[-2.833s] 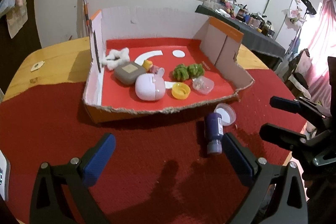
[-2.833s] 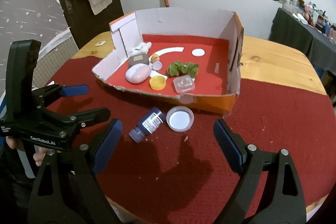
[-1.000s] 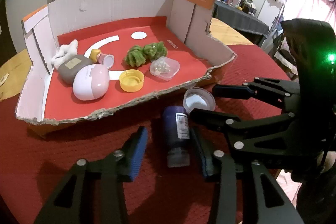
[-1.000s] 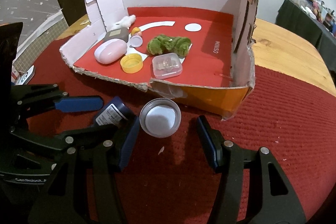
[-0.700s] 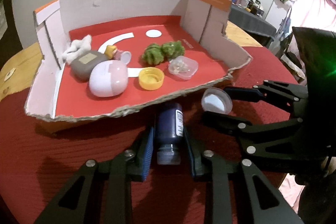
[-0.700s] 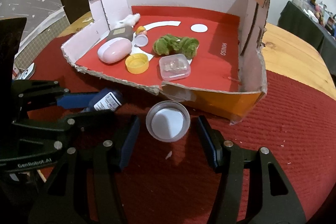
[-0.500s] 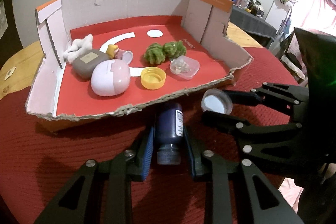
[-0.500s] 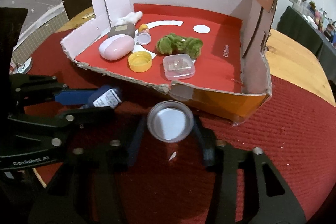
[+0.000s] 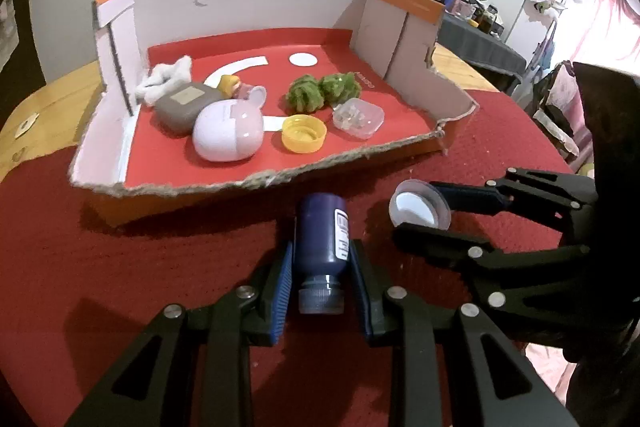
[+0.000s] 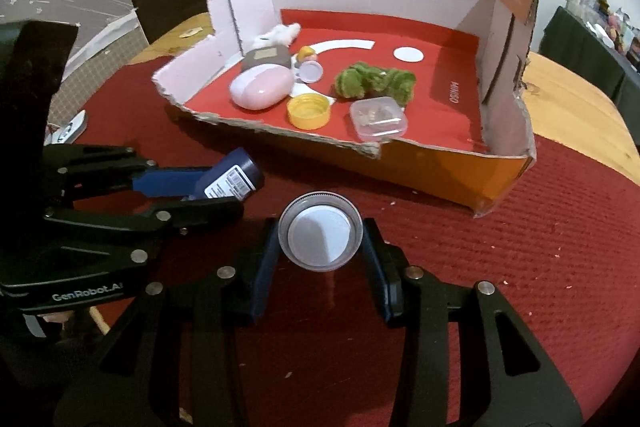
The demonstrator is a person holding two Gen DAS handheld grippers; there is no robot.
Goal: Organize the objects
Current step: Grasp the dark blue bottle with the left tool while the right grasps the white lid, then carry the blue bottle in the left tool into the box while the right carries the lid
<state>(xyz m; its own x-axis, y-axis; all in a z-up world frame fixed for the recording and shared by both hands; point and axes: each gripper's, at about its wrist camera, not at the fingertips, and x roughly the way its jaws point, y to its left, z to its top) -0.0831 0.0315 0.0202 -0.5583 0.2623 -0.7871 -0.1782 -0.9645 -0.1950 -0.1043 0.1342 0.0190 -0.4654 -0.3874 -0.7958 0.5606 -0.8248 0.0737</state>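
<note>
- The left gripper (image 9: 320, 277) is clamped on the blue bottle (image 9: 323, 235) by its neck end, just in front of the cardboard box (image 9: 256, 183), probably to carry it in.
- The right gripper (image 10: 321, 259) pinches the round clear lid (image 10: 320, 237) edge-on, near the box's torn front wall.
- The bottle's label is unreadable; whether either item is lifted is unclear.

Each camera sat low behind its own tool, close over the desk (image 9: 120, 267), looking forward and slightly down along the fingers. The left view faced the box (image 9: 256, 183) head-on; the right view faced it from further right, angled leftward. Both shared the box, the bottle (image 9: 322, 235) and the lid (image 10: 320, 237), and each caught the other tool.
</note>
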